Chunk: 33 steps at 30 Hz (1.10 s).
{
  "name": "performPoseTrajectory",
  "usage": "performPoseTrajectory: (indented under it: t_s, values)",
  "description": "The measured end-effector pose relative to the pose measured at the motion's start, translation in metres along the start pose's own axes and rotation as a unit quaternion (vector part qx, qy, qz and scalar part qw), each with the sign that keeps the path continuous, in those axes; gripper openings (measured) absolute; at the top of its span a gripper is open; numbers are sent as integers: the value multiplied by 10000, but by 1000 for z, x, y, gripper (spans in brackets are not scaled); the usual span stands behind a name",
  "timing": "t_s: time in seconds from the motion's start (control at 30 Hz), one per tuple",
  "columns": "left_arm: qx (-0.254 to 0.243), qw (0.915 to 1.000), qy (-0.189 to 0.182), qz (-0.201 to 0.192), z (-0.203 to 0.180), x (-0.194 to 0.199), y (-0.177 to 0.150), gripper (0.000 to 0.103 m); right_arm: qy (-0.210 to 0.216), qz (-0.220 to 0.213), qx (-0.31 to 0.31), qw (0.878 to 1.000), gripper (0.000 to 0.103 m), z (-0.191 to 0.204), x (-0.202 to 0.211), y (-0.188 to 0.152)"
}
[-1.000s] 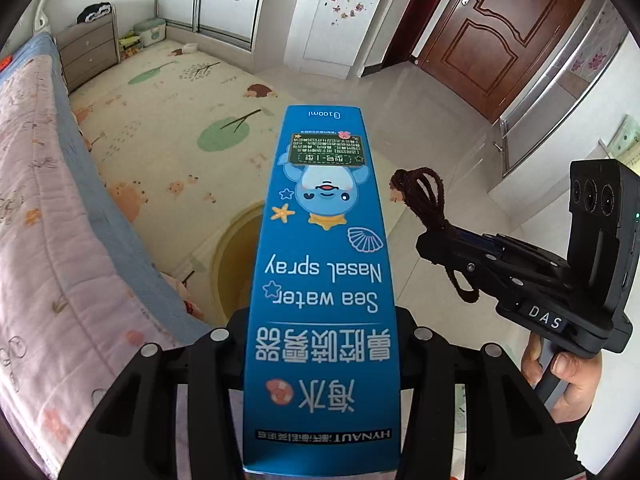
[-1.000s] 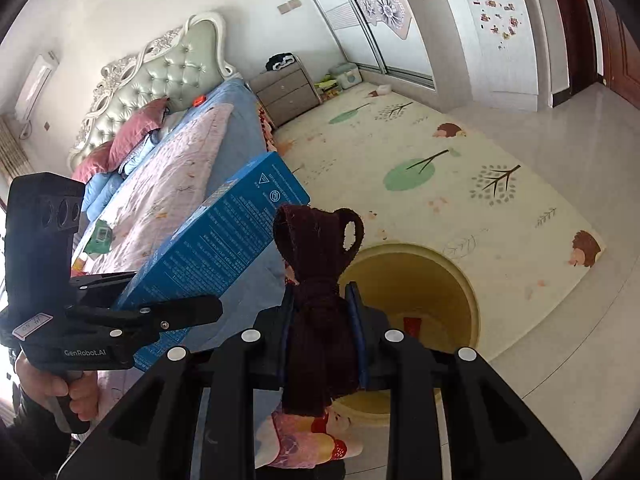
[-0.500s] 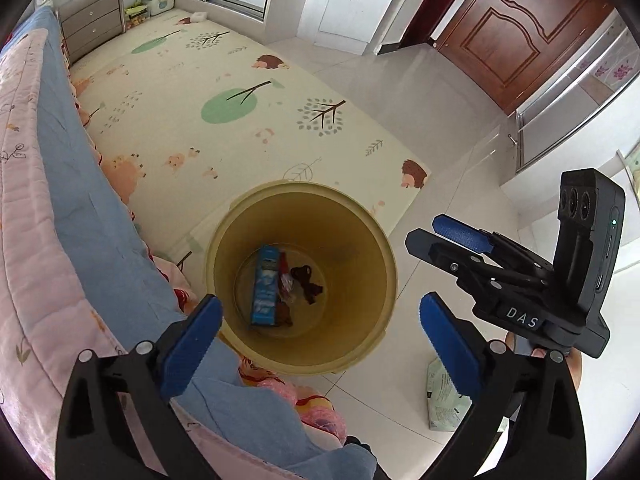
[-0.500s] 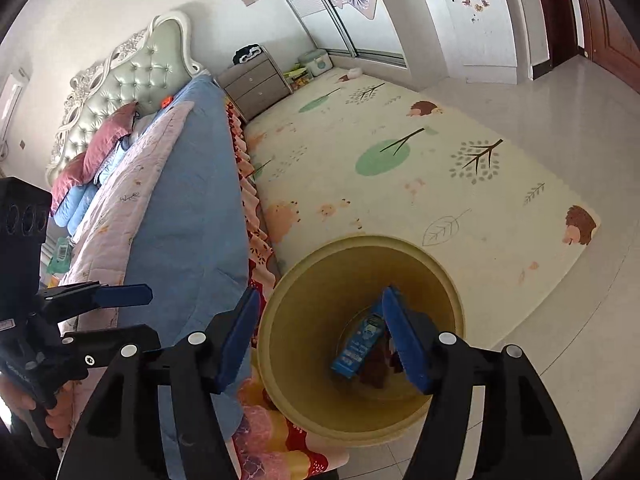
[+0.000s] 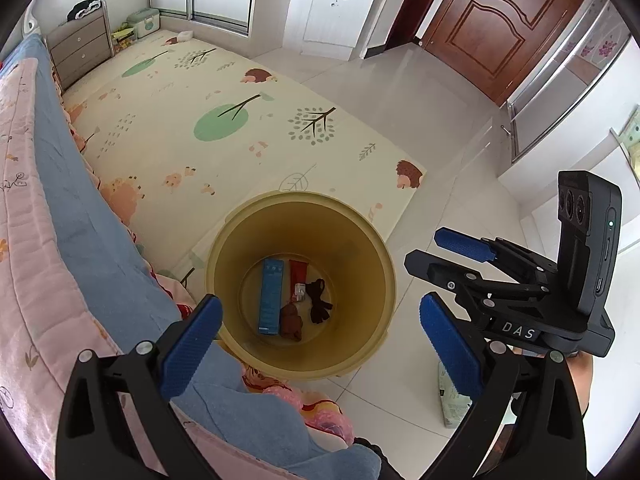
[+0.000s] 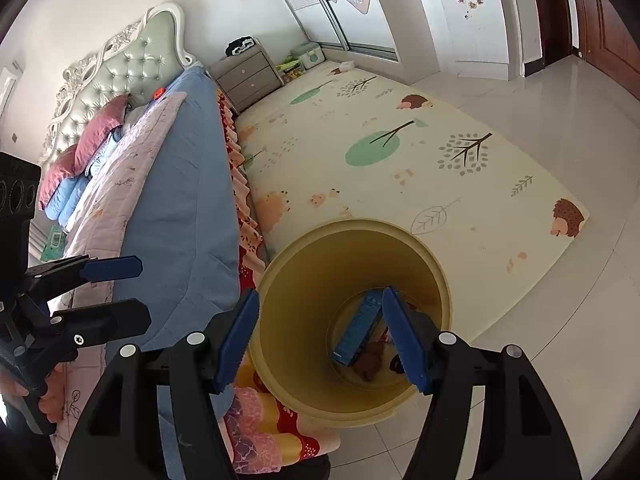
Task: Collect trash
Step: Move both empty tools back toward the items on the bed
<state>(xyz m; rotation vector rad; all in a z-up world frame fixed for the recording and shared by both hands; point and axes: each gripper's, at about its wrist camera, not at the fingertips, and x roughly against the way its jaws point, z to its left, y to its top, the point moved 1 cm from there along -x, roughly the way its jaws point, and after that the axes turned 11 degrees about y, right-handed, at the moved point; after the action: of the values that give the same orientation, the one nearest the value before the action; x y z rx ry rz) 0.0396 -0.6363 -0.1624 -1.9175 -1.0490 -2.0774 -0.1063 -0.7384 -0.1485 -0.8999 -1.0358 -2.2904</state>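
A yellow trash bin (image 5: 224, 280) stands on the floor by the bed; it also shows in the right wrist view (image 6: 296, 320). Inside lie a blue nasal spray box (image 5: 270, 296), a dark brown hair tie (image 5: 319, 306), a brown lump (image 5: 291, 322) and a red item (image 5: 297, 276). The box also shows in the right wrist view (image 6: 358, 326). My left gripper (image 5: 320, 356) is open and empty above the bin. My right gripper (image 6: 324, 338) is open and empty above the bin, and appears in the left wrist view (image 5: 444, 280).
The bed (image 6: 172, 184) with blue sheet and pink quilt runs along the left. A patterned play mat (image 5: 224, 120) covers the floor beyond the bin. A small packet (image 5: 452, 400) lies on the tiles near the bin. A grey nightstand (image 6: 248, 74) and brown door (image 5: 500, 24) stand farther off.
Both grippers opened: the left let go of the blue box and the right let go of the hair tie, and both now lie in the bin. Since half a second ago little has moved.
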Motion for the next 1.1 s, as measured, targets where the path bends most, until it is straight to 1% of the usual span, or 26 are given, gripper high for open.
performPoseTrajectory:
  t_s: [0.17, 0.27, 0.37, 0.5, 0.57, 0.73, 0.83, 0.93, 1.03, 1.1]
  values:
    - [-65, 9996, 8, -267, -1, 11, -4, 99, -184, -16, 23, 9998, 65, 7, 10, -4]
    - [-117, 9989, -9, -449, -3, 23, -9, 99, -209, -69, 73, 9997, 66, 14, 20, -5]
    - [-50, 9980, -38, -635, 1, 37, -16, 99, -249, -155, 196, 9994, 67, 27, 32, -5]
    - [59, 9965, -206, -810, 12, 61, -28, 99, -148, -317, 353, 9988, 70, 50, 46, -5]
    - [103, 9952, -172, -958, 20, 75, -37, 99, 3, -410, 413, 9983, 70, 63, 50, -6]
    - [272, 9920, 20, -1236, 48, 111, -65, 99, 309, -590, 695, 9954, 70, 111, 55, -10]
    - [431, 9888, 247, -1407, 71, 135, -86, 99, 504, -644, 930, 9923, 70, 144, 53, -12]
    - [631, 9833, 567, -1611, 102, 161, -111, 99, 718, -567, 1214, 9884, 70, 183, 43, -15]
    - [852, 9764, 973, -1727, 137, 186, -139, 99, 925, -402, 1539, 9829, 70, 225, 26, -21]
    - [1039, 9719, 1160, -1765, 162, 202, -158, 99, 1082, -260, 1766, 9780, 71, 252, 14, -26]
